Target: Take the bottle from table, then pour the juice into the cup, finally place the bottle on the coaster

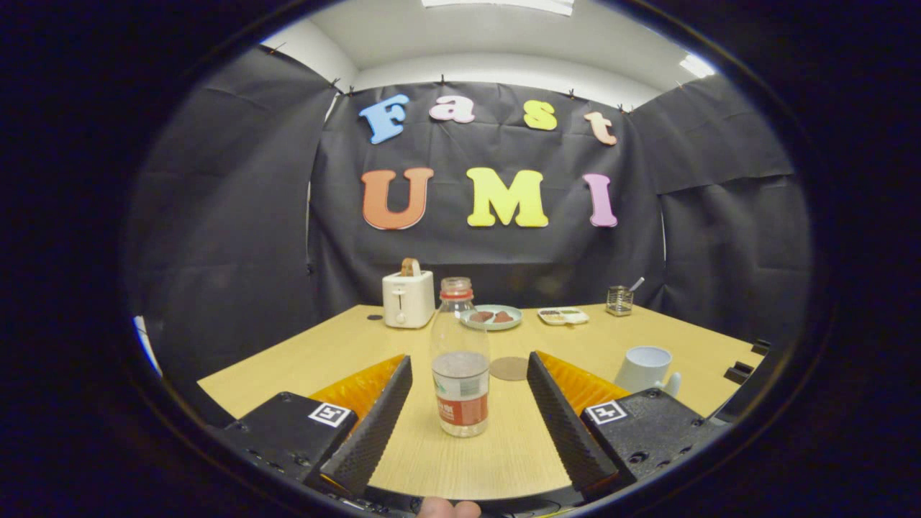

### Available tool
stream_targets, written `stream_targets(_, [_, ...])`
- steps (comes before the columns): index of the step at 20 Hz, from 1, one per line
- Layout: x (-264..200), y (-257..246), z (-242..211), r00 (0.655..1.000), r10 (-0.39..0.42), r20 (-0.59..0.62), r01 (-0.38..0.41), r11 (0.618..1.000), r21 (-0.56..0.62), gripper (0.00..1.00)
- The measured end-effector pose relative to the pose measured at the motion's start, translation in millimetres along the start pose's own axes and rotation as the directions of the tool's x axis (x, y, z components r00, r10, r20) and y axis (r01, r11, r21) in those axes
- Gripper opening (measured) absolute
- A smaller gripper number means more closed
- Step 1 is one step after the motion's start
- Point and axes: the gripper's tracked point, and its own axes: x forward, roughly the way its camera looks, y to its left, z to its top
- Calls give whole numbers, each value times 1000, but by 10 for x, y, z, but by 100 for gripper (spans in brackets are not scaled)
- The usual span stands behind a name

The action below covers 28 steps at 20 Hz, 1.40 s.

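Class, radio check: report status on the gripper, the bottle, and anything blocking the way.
Gripper open, fingers either side of bottle, not touching. Bottle upright on table, cap on. Coaster just beyond, cup to the right. Nothing blocking.

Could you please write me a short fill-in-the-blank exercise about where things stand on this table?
1. The bottle stands upright between the two fingers of the tongs, which are ____.
2. The round coaster lies just beyond the bottle and has ____ on it.
3. The white cup stands on the ____ side of the tongs.
4. A slice sticks out of the ____.

Missing words: open; nothing; right; toaster
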Motion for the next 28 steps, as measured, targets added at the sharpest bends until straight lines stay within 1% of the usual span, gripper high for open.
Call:
stream_targets(2, [89, -35, -136, 1000, -2, -5, 2, 1000, 5, 100])
stream_targets(6, [320, -47, -249, 1000, -9, 21, 10, 1000, -19, 100])
stream_targets(8, [442, 22, -298, 1000, 13, 23, -12, 1000, -23, 100])
stream_targets(14, [752, 108, -386, 1000, 23, -18, -25, 993, -117, 100])
stream_targets(19, [879, 63, -472, 998, 11, -59, -19, 991, -134, 100])
stream_targets(21, [915, 111, -471, 997, 26, -68, -35, 990, -139, 99])
stream_targets(23, [931, 131, -440, 997, 36, -71, -47, 986, -162, 95])
stream_targets(24, [925, 155, -420, 996, 41, -80, -54, 984, -172, 86])
stream_targets(28, [888, 183, -347, 995, 58, -84, -73, 979, -189, 81])
